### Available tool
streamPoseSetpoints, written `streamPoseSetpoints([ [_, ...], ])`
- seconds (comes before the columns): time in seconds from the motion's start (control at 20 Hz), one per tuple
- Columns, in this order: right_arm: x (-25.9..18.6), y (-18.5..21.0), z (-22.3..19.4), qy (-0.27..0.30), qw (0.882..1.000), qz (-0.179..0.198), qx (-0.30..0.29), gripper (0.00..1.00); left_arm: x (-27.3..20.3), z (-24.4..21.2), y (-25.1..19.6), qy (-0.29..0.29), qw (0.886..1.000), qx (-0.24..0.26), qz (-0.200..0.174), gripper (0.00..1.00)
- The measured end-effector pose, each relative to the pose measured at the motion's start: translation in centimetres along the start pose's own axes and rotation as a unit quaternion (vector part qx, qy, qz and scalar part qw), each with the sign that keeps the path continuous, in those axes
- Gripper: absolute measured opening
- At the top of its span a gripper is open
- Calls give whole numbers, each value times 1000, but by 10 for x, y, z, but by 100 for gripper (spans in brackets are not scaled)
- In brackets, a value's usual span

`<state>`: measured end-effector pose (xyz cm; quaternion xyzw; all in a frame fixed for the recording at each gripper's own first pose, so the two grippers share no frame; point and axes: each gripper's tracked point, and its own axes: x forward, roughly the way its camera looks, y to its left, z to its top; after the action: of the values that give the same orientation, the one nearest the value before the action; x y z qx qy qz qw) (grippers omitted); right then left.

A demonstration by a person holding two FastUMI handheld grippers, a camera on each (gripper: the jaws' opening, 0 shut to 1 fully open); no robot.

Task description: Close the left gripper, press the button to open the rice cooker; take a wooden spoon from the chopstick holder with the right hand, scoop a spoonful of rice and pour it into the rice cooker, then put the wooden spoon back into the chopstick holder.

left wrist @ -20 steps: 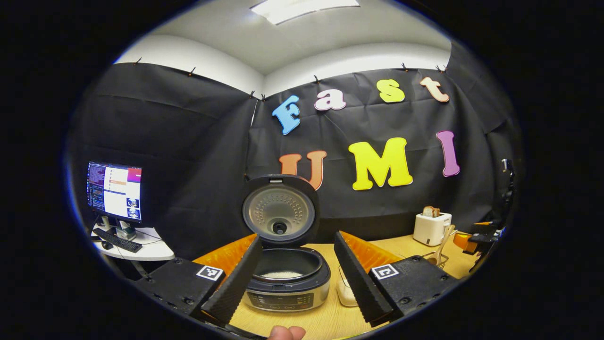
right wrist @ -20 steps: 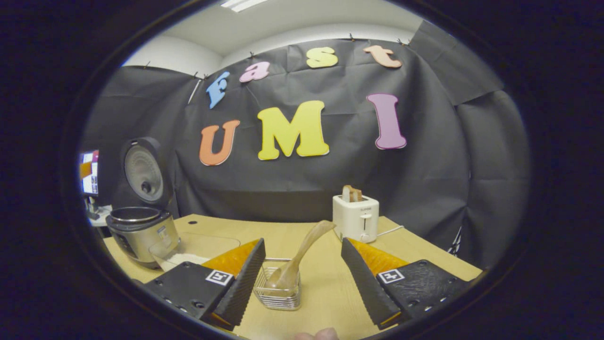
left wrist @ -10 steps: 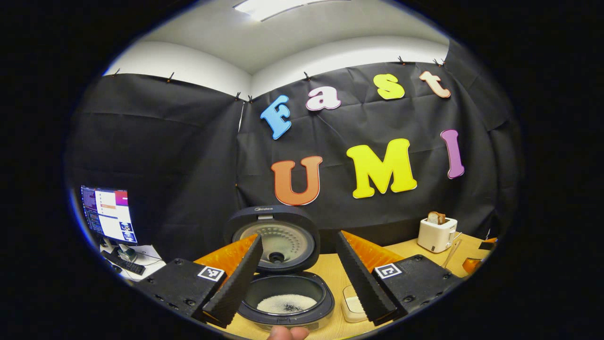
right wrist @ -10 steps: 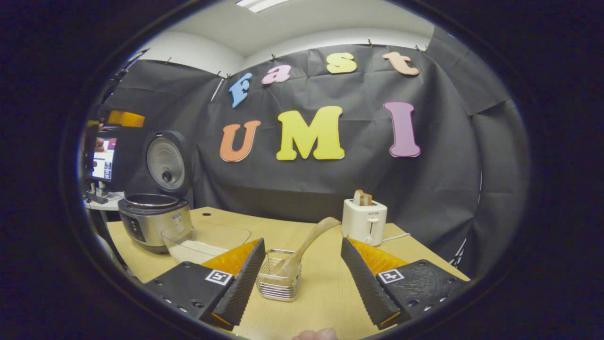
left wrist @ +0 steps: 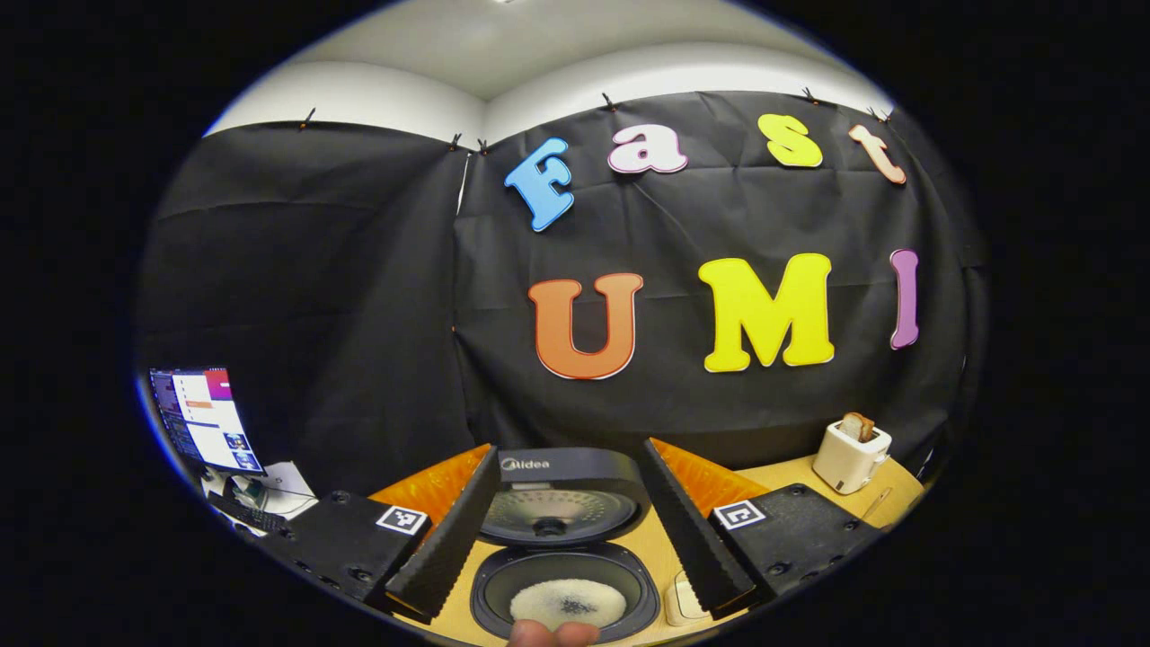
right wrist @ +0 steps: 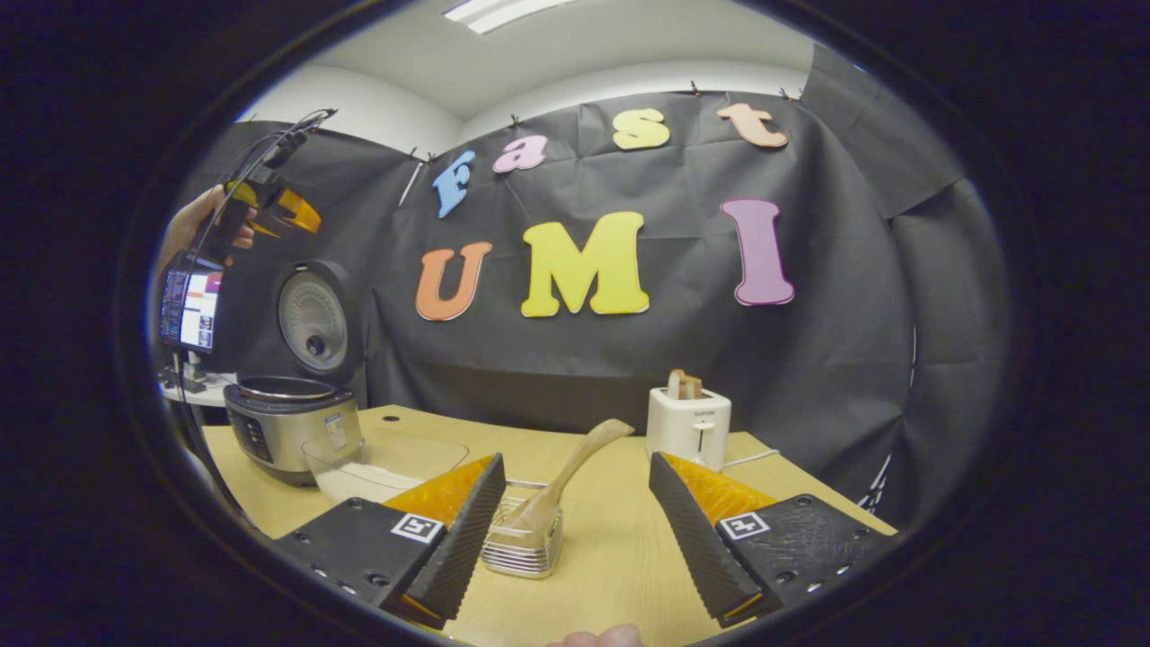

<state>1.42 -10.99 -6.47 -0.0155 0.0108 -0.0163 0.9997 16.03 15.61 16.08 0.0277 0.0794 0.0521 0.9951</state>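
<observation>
Pale wood made up the table [right wrist: 620, 557], and on it, taken as the landmark, the rice cooker [right wrist: 287, 422] stood at the left end with its lid [right wrist: 314, 316] swung up and back, the round inner plate facing the room. In the left gripper view the cooker [left wrist: 564, 593] lay directly below, its dark pot open and a low white heap of rice [left wrist: 568, 602] on the bottom. The left gripper [left wrist: 566, 530] hung above the cooker with its two fingers spread wide and nothing between them; in the right gripper view it appeared high over the lid [right wrist: 269, 202], gripped by a hand [right wrist: 193, 225]. Just beside the cooker, on the side towards the toaster, sat a clear glass dish [right wrist: 386, 463] holding more white rice. Farther from the cooker along the table stood the wire chopstick holder [right wrist: 523, 544], and the wooden spoon [right wrist: 566, 472] rested in it, bowl down, handle leaning up and away from the cooker. The right gripper [right wrist: 575, 530] was parted wide and empty, one finger close beside the holder on the cooker's side, the other well apart from it. The white toaster [right wrist: 689, 427] with bread in its slot stood well away from the cooker, near the black cloth wall. A lit monitor [left wrist: 205, 420] stood on a separate desk beyond the cooker.
</observation>
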Motion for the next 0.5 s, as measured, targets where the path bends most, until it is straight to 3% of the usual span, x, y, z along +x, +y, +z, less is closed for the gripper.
streamPoseSetpoints([
  [0.1,2,3,-3,7,1000,10,12,92,18,0,2,24,1000,3,-1,99],
  [0.2,3,2,-3,9,1000,13,19,95,35,-4,5,49,999,5,-2,99],
  [0.5,2,-10,-10,21,999,10,32,91,69,-30,1,137,990,-25,-3,100],
])
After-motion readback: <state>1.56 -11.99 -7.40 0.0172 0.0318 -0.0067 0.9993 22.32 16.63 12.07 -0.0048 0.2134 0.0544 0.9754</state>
